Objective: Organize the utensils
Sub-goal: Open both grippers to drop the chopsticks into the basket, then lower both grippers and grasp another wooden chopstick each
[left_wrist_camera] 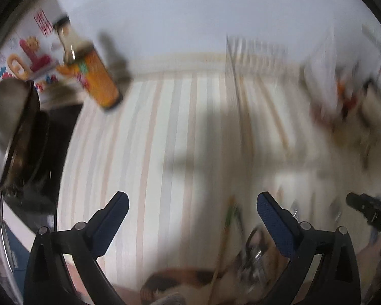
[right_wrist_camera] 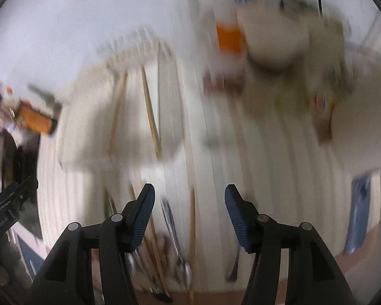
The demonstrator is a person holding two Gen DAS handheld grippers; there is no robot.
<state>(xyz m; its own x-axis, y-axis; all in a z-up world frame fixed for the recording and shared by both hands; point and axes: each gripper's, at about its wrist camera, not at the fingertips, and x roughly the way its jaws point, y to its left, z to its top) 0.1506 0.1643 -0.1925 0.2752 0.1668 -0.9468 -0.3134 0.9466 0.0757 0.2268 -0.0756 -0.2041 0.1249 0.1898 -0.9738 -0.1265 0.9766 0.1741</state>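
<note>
Both views are motion-blurred. A heap of utensils lies at the near edge of a striped mat (left_wrist_camera: 149,139): metal cutlery (left_wrist_camera: 251,251) and wooden chopsticks (left_wrist_camera: 226,228) in the left wrist view, metal spoons or forks (right_wrist_camera: 175,228) and a wooden chopstick (right_wrist_camera: 192,228) in the right wrist view. Farther back stands a white divided tray (right_wrist_camera: 94,89) with long wooden sticks (right_wrist_camera: 149,111) in it. My left gripper (left_wrist_camera: 192,198) is wide open over bare mat, the heap to its right. My right gripper (right_wrist_camera: 190,190) is open above the cutlery, its pads apart from it.
An orange-labelled bottle (left_wrist_camera: 96,76) stands at the back left beside a colourful box (left_wrist_camera: 30,58) and a metal pot lid (left_wrist_camera: 7,127). A white bowl (right_wrist_camera: 274,40) and blurred packets (right_wrist_camera: 325,96) crowd the back right. The mat's near edge (right_wrist_camera: 216,289) is close.
</note>
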